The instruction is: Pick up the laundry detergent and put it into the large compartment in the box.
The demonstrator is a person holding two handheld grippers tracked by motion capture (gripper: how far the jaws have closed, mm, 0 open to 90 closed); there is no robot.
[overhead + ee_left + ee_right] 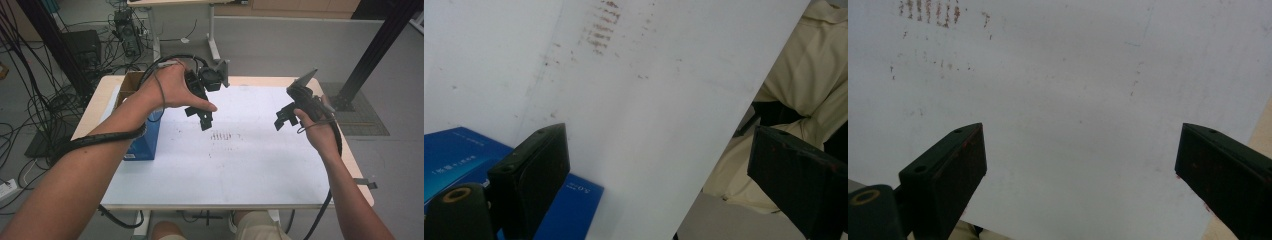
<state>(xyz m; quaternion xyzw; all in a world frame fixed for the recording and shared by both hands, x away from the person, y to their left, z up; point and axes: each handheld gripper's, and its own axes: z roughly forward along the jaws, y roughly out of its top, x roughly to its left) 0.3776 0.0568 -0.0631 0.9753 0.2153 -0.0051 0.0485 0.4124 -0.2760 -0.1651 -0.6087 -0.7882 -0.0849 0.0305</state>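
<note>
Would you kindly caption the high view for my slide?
Two hand-held grippers, left and right, hover open above a white sheet beside a blue box.

From my seat the high view looks forward and down from above the person's side of the table, far enough back to take in the whole white sheet, both forearms and the floor beyond. The left gripper view rides close over the sheet, rolled (so the sheet's edge runs diagonally), facing back toward the person, with the blue box at its lower left. The right gripper view looks down at the sheet from near. All three share the brownish marks.
</note>
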